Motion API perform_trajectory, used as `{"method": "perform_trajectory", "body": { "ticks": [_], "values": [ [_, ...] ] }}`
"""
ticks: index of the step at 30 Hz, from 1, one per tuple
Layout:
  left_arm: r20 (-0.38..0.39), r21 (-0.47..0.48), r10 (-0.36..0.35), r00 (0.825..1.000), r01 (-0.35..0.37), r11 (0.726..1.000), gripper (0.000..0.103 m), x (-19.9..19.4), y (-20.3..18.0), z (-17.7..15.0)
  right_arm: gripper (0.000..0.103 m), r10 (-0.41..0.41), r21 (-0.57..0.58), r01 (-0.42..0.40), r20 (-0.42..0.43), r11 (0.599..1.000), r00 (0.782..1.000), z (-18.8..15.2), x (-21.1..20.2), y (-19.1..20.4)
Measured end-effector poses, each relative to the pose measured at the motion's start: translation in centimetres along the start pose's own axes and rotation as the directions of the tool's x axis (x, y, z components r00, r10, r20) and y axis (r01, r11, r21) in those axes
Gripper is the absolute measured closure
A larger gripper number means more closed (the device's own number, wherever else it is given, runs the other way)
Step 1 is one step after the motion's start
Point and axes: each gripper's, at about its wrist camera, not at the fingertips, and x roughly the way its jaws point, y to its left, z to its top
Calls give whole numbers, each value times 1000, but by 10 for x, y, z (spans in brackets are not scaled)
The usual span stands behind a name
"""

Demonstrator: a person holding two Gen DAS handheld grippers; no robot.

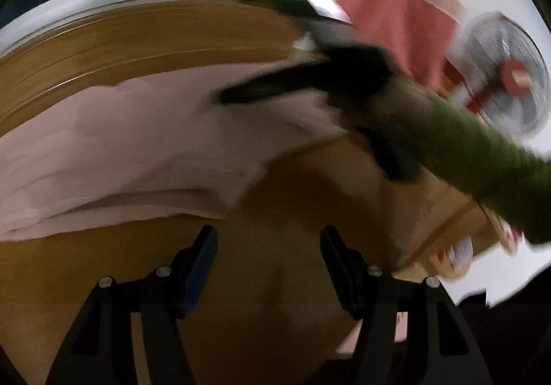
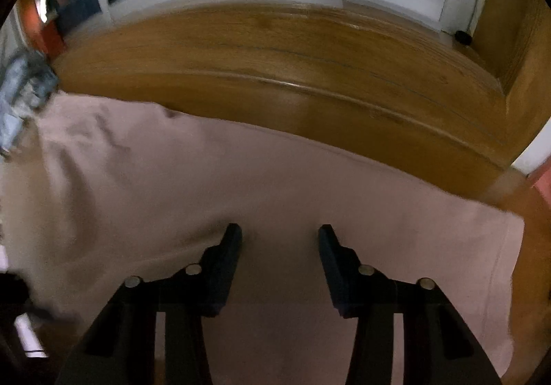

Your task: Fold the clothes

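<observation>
No writing is showing legibly anywhere. A pale pink garment (image 2: pixel 261 185) is lying spread on the wooden bench (image 2: pixel 310 50), wrinkled toward its left end. The right gripper (image 2: pixel 279 230) is hovering spread directly over it; the left gripper (image 1: pixel 268 233), also spread, is hanging above bare bench with the cloth ahead-left.

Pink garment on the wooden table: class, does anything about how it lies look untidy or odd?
The pink garment is not flat: it is creased and bunched toward its left end, while its right hem lies smooth. No damage or spills are visible on the wooden table.
</observation>
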Motion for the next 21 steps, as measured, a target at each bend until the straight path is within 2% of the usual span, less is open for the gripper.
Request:
{"method": "perform_trajectory", "body": {
  "ticks": [2,5,7,10,13,15,16,18,21],
  "values": [
    [7,-47,0,1000,0,999,44,-7,11,-1,57,77,-51,-75,38,996,996,-5,-25,13],
    [21,-131,-24,1000,26,991,44,-17,34,-1,57,183,-215,-167,56,962,982,-20,-60,48],
    [30,-168,-45,999,49,985,44,-19,42,0,57,192,-298,-173,37,939,981,-33,-71,69],
    [48,-186,-34,998,42,982,44,-23,49,-2,57,155,-377,-140,9,916,988,-49,-64,94],
    [39,-177,-36,999,42,983,44,-24,49,-3,60,130,-379,-133,-34,916,991,-53,-44,100],
    [35,-169,-52,998,57,984,44,-21,45,1,85,98,-371,-115,-66,922,993,-53,-33,99],
    [33,-161,-65,997,70,984,44,-19,42,2,93,107,-334,-131,-89,933,990,-50,-29,93],
    [30,-129,-97,995,101,987,44,-15,34,4,95,195,-218,-213,-100,953,976,-43,-31,75],
    [38,-62,-132,991,134,989,44,-3,20,12,95,314,-87,-323,-107,942,943,-36,-38,56]
  ]
}}
